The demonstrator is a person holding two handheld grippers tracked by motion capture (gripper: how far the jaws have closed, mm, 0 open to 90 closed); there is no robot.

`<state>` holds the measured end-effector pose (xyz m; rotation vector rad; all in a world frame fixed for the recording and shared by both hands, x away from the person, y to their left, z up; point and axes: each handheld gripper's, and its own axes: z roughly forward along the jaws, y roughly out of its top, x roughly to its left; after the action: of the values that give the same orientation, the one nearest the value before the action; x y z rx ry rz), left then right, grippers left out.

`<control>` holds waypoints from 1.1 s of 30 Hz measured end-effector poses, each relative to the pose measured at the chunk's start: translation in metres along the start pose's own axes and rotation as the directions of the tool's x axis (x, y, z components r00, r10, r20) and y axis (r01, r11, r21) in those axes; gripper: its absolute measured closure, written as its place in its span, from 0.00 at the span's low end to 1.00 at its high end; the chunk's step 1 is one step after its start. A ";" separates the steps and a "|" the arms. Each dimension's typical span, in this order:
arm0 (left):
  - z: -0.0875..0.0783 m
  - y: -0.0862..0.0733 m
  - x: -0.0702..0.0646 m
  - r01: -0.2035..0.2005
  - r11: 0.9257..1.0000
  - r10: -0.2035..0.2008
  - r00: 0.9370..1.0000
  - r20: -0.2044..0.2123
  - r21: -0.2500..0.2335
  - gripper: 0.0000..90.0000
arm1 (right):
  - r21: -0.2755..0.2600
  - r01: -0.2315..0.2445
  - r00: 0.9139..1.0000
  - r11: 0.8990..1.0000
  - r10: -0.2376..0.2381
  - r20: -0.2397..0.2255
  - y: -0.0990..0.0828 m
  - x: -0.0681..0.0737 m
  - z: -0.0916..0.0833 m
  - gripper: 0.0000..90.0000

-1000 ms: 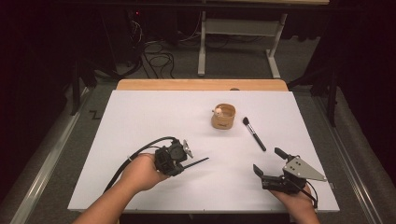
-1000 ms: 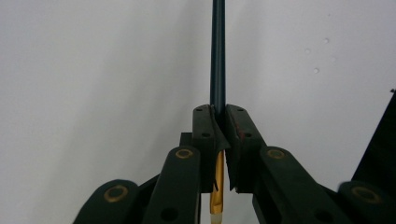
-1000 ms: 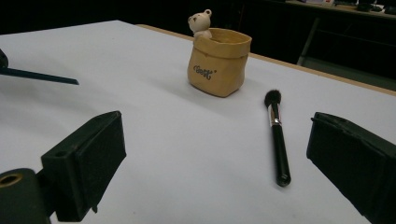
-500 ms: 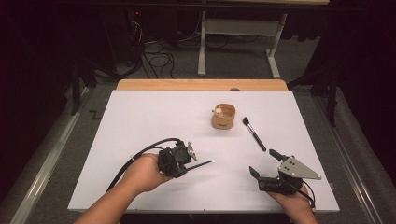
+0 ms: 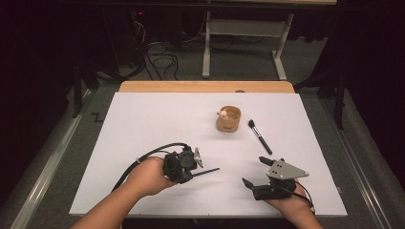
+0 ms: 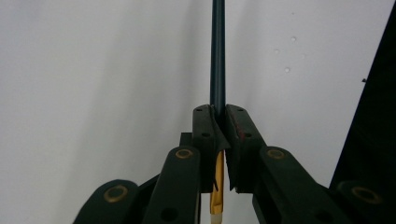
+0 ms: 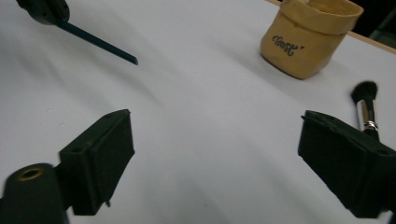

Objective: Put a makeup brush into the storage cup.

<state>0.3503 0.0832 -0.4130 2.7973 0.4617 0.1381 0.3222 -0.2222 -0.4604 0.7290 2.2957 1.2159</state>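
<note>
Since a second ago my right gripper (image 5: 253, 176) has slid a little leftward over the table (image 5: 143, 124) and its jaws have just been closing slightly, nothing between them; my left gripper (image 5: 200, 171) hasn't budged.

High view: left jaws pinched on the thin dark brush (image 5: 206, 171), handle poking out toward my right hand. Beyond my right fingers sit the tan cup (image 5: 228, 119) and, just beside it, the black makeup brush (image 5: 260, 137).

Left gripper view: pads (image 6: 205, 135) clamped tight on that slim handle (image 6: 218, 56), gold ferrule behind them.

Right gripper view: jaws wide, bare table between; cup (image 7: 308, 37) ahead, makeup brush (image 7: 366, 105) just past my right-hand finger (image 7: 345, 163).

I'd say I'm mid tidy-up: next, carry the held brush to the cup, or swing right onto the lying brush.
</note>
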 end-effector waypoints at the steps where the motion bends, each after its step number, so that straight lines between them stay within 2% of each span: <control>1: 0.000 0.000 0.000 -0.005 1.000 0.005 1.000 0.002 0.002 0.93 | 0.002 0.008 1.000 1.000 -0.008 -0.008 0.001 0.000 0.001 0.16; 3: 0.001 0.001 0.000 -0.006 1.000 0.006 1.000 0.002 0.004 0.93 | 0.027 0.048 0.999 0.998 -0.048 -0.016 0.004 0.003 0.003 0.21; 8: 0.000 0.003 -0.002 -0.018 1.000 0.018 1.000 0.004 0.006 0.93 | 0.066 0.114 0.992 0.991 -0.111 -0.053 0.014 0.011 0.007 0.33; 12: 0.000 0.005 -0.003 -0.032 0.999 0.032 0.999 0.003 0.017 0.93 | 0.118 0.203 0.978 0.972 -0.196 -0.067 0.022 0.019 0.014 0.39; 16: 0.000 0.007 -0.005 -0.035 0.999 0.035 0.999 0.008 0.014 0.93 | 0.138 0.235 0.970 0.962 -0.223 -0.092 0.026 0.024 0.020 0.43; 19: 0.000 0.009 -0.007 -0.046 0.999 0.046 0.999 0.009 0.015 0.93 | 0.162 0.275 0.960 0.948 -0.262 -0.094 0.027 0.029 0.024 0.45; 24: 0.000 0.014 -0.009 -0.058 0.998 0.058 0.998 0.007 0.020 0.93 | 0.165 0.319 0.947 0.933 -0.309 -0.083 0.028 0.035 0.028 0.47; 33: -0.001 0.019 -0.011 -0.062 0.998 0.062 0.998 0.009 0.024 0.93 | 0.165 0.344 0.939 0.924 -0.335 -0.080 0.032 0.039 0.031 0.48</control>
<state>0.3456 0.0630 -0.4073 2.8365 0.3771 0.1350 0.3188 -0.1639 -0.4542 0.3365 2.4645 0.8889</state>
